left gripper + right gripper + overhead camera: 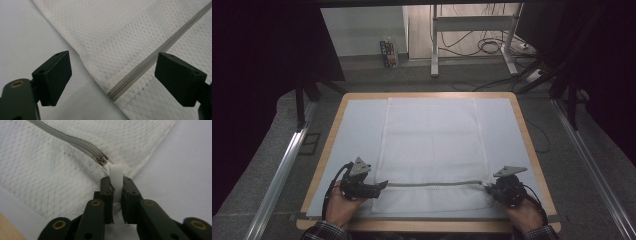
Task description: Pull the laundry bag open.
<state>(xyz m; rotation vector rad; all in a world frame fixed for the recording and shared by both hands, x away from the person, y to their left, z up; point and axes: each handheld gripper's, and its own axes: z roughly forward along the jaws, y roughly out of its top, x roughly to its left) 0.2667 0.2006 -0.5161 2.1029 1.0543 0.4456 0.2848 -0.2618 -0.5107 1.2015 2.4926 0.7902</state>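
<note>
A white mesh bag [432, 145] lies flat on the table, with a grey zipper [434, 184] running across its near part. My left gripper [382, 185] sits at the zipper's left end, open; its jaws straddle the bag's edge and the zipper [147, 63] without touching. My right gripper [489, 189] is at the zipper's right end, shut on the white webbing loop [117, 173] beside the metal zipper slider [102, 160]. The bag's mesh [50, 175] spreads left of that loop.
A pale blue-white mat [357, 130] covers the wooden table [329, 145]. Beyond the far edge stand a desk frame [434, 45], floor cables [492, 47] and a small carton [388, 53]. Dark curtains flank both sides.
</note>
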